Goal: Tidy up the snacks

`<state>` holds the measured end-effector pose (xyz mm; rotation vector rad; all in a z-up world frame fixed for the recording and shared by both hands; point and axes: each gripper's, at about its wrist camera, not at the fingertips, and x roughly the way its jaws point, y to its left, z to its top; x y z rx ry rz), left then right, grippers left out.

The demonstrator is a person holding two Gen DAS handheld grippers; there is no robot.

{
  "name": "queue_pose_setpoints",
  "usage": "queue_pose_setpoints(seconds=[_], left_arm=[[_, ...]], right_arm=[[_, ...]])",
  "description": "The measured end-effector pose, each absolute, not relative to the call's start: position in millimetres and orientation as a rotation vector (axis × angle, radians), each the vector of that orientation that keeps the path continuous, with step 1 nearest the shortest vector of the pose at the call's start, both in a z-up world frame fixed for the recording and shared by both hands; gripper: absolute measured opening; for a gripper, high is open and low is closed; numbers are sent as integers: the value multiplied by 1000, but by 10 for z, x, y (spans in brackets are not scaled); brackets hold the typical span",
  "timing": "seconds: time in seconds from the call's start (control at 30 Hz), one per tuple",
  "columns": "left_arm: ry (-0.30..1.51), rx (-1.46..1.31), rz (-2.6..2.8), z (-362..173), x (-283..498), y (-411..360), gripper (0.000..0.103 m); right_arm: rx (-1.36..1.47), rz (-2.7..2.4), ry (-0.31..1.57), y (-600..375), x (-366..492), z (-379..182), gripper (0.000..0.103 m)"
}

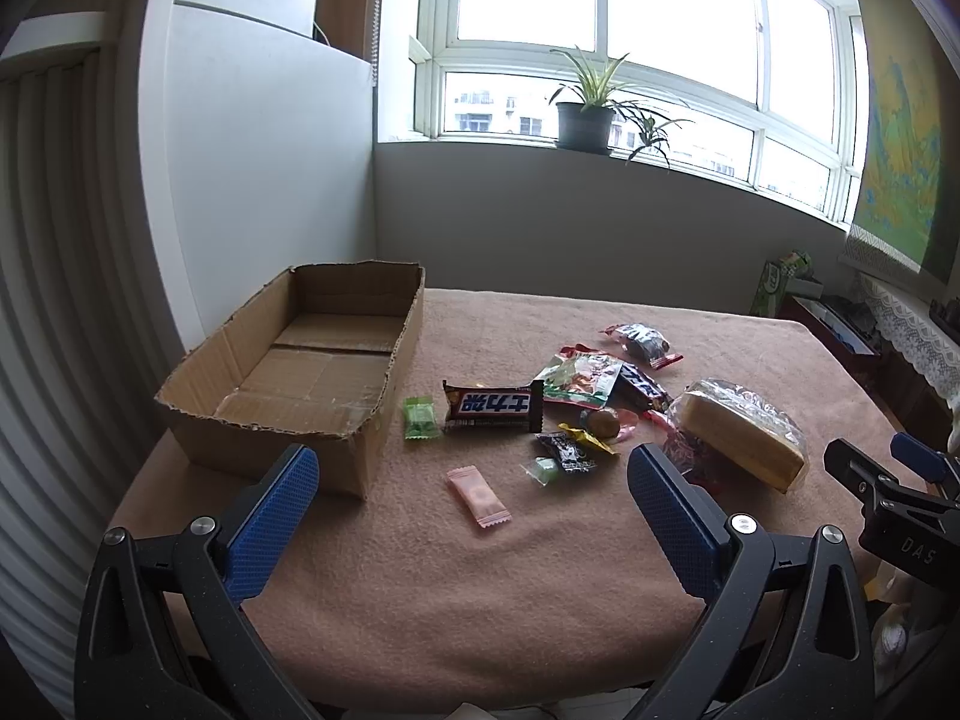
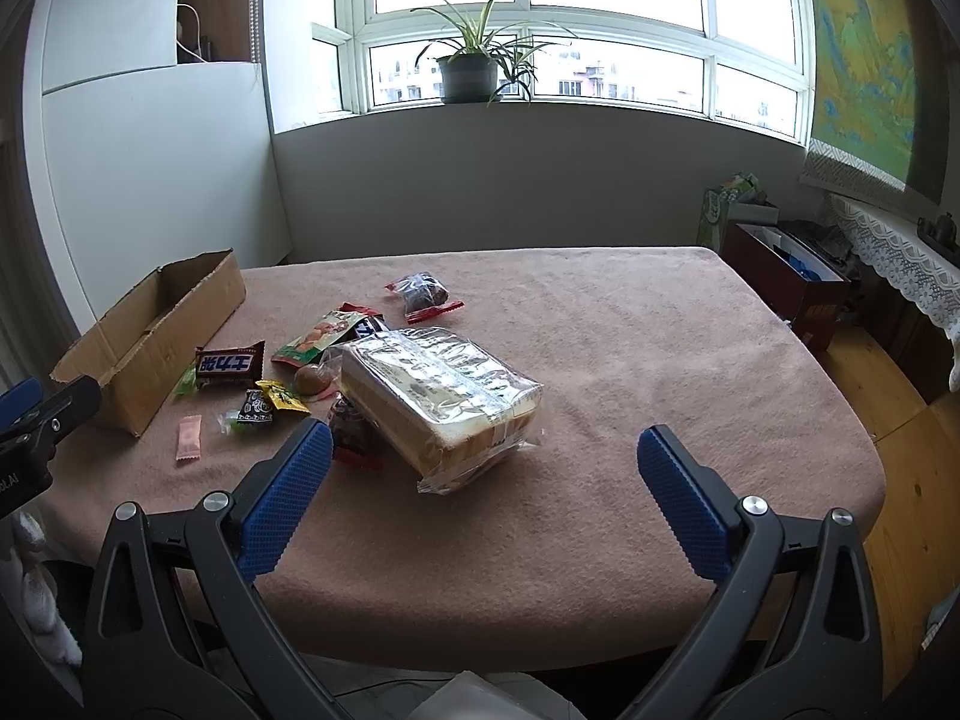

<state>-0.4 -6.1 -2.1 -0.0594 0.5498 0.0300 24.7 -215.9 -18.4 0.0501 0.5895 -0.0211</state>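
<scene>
An open cardboard box (image 1: 312, 360) stands empty at the table's left; it also shows in the right wrist view (image 2: 144, 348). Snacks lie scattered to its right: a Snickers bar (image 1: 493, 405), a green candy (image 1: 420, 417), a pink sachet (image 1: 479, 495), a green packet (image 1: 579, 381), a dark wrapped cake (image 1: 645, 343) and a bagged bread loaf (image 1: 744, 432), (image 2: 438, 402). My left gripper (image 1: 471, 471) is open and empty above the near table, over the pink sachet. My right gripper (image 2: 486, 450) is open and empty just in front of the loaf.
The table has a pink-brown cloth (image 2: 630, 360). A potted plant (image 2: 471, 69) stands on the window sill. Boxes (image 2: 780, 276) and a lace-covered shelf (image 2: 900, 264) stand on the floor to the right. The right gripper's body shows at the left view's right edge (image 1: 888, 492).
</scene>
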Motion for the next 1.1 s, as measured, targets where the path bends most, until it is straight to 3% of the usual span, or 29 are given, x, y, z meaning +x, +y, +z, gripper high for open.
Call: queue_pose_setpoints(seconds=[1.1], left_arm=[[580,-46,18,8,109,-208,103]], right_arm=[[61,1,629,-2348,383,-177,103]])
